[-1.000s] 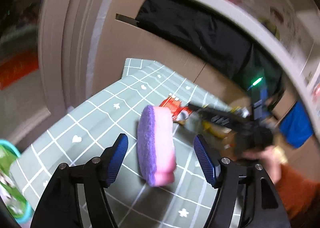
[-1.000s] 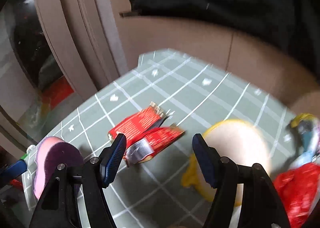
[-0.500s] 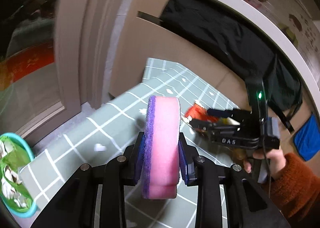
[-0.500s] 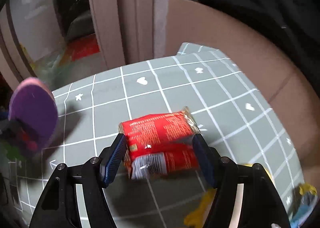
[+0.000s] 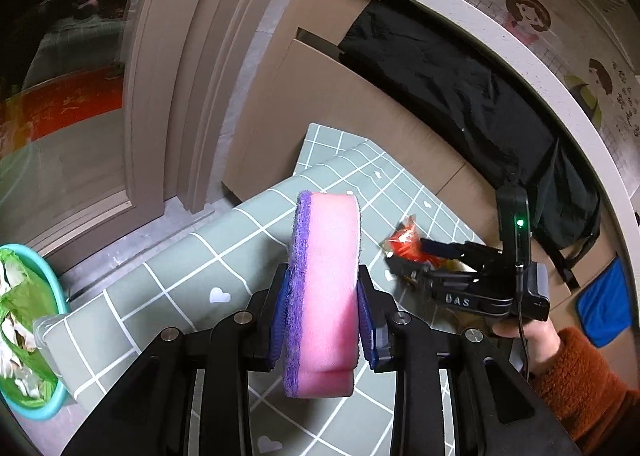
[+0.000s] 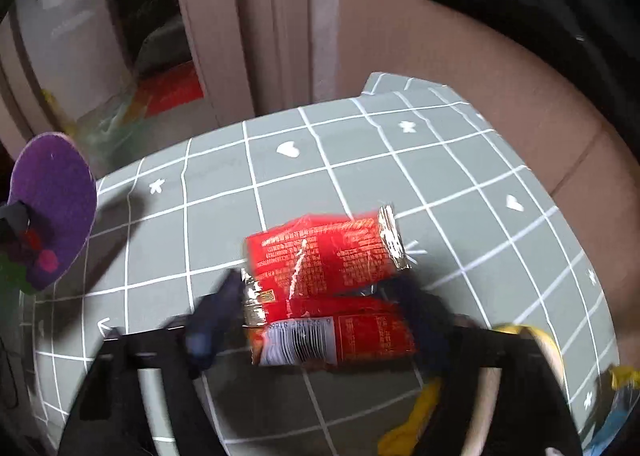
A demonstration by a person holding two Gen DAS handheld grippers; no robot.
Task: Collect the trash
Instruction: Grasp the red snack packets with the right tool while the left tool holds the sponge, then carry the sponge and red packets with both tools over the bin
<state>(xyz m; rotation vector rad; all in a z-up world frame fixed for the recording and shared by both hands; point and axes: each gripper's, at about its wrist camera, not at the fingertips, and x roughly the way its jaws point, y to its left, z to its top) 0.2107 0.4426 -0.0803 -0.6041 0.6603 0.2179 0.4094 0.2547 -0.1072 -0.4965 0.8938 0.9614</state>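
Both tools are matte black, angular frames. The left gripper [image 5: 323, 314] has two broad black arms joined by flat linkage bars, with round silver screw heads at the pivots and ribbed blue pads on the inner faces of its fingers [image 5: 280, 308]. The right gripper [image 5: 404, 260] carries white raised lettering reading "DAS" on its side, an upright black block with a small green light, and a thin black cable running down from it. The hand [image 5: 532, 340] behind it emerges from a fuzzy rust-orange sleeve [image 5: 588, 388].
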